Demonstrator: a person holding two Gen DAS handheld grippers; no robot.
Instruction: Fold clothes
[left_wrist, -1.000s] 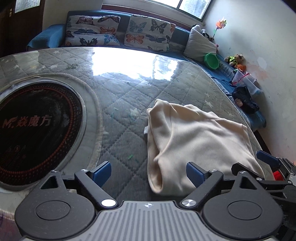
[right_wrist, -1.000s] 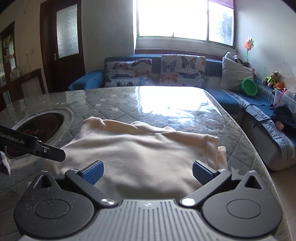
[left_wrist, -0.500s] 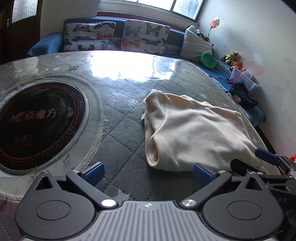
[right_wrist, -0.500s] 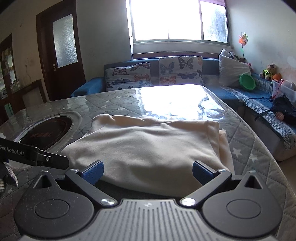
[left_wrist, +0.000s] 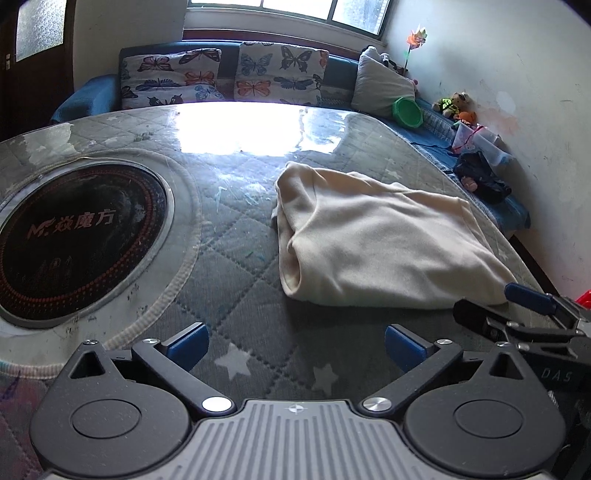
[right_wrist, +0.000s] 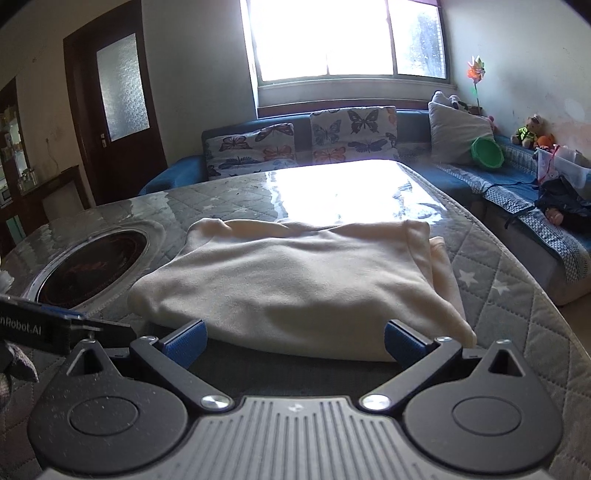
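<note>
A cream garment (left_wrist: 376, 240) lies folded into a rough rectangle on the quilted table cover (left_wrist: 236, 280). In the right wrist view the same garment (right_wrist: 295, 288) fills the middle, its near fold just beyond the fingertips. My left gripper (left_wrist: 295, 341) is open over bare quilt, short of the garment's near left corner, holding nothing. My right gripper (right_wrist: 293, 341) is open too, hovering at the garment's near edge with nothing between its blue pads (right_wrist: 184, 341). The right gripper (left_wrist: 532, 310) also shows at the far right of the left wrist view.
A round black cooktop (left_wrist: 70, 240) is set into the table on the left. A blue sofa with butterfly cushions (left_wrist: 221, 77) runs behind and along the right side, carrying a green bowl (left_wrist: 406, 112), toys and a dark bundle (left_wrist: 480, 177). The table's right edge (right_wrist: 546, 295) drops off near the garment.
Both grippers have drawn back toward me and risen. The garment, which was at the left fingertips, now lies farther ahead. It has stayed folded and still.
</note>
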